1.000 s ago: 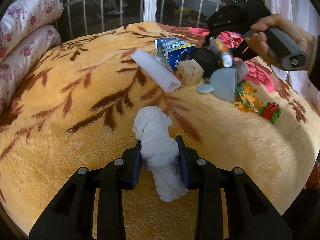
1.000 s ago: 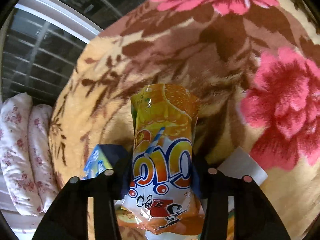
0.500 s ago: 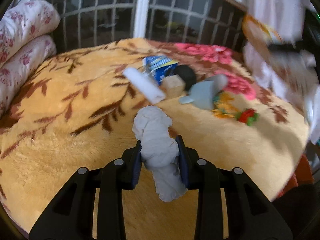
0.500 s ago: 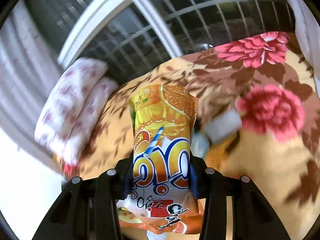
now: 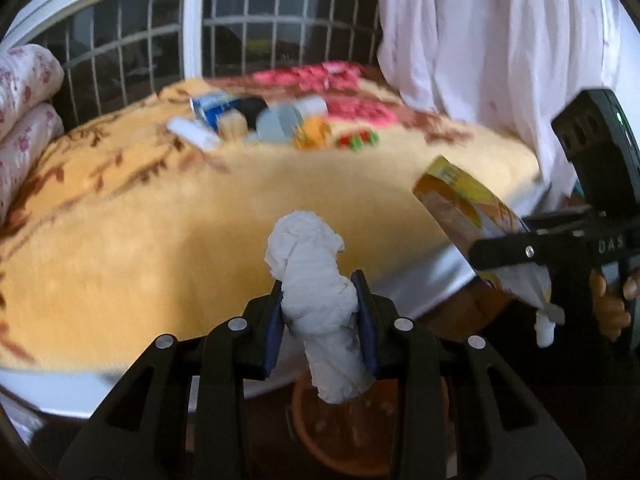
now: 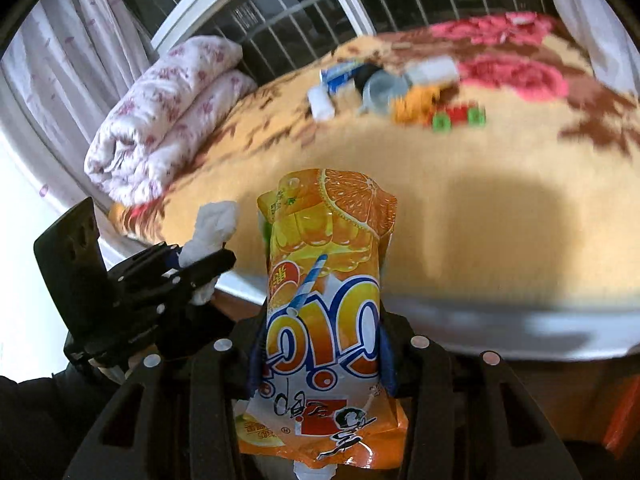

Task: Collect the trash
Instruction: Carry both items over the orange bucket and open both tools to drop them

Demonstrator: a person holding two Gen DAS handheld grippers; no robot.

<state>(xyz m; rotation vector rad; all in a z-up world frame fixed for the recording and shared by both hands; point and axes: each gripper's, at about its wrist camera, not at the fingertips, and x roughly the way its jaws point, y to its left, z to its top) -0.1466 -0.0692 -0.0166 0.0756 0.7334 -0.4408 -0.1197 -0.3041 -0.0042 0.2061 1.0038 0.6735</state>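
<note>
both grippers have drawn back off the bed (image 5: 200,216), tissue wad (image 5: 316,292) and "qq" orange pouch (image 6: 324,304) clamped

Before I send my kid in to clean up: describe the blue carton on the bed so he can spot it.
Look at the bed under the barred window. In the pile at its far side, the carton lies at the window end, beside a white roll and a grey cup. It alone is blue and white.

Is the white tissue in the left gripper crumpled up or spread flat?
Crumpled. The tissue is a twisted wad pinched in the left gripper, sticking out both ends.
</note>
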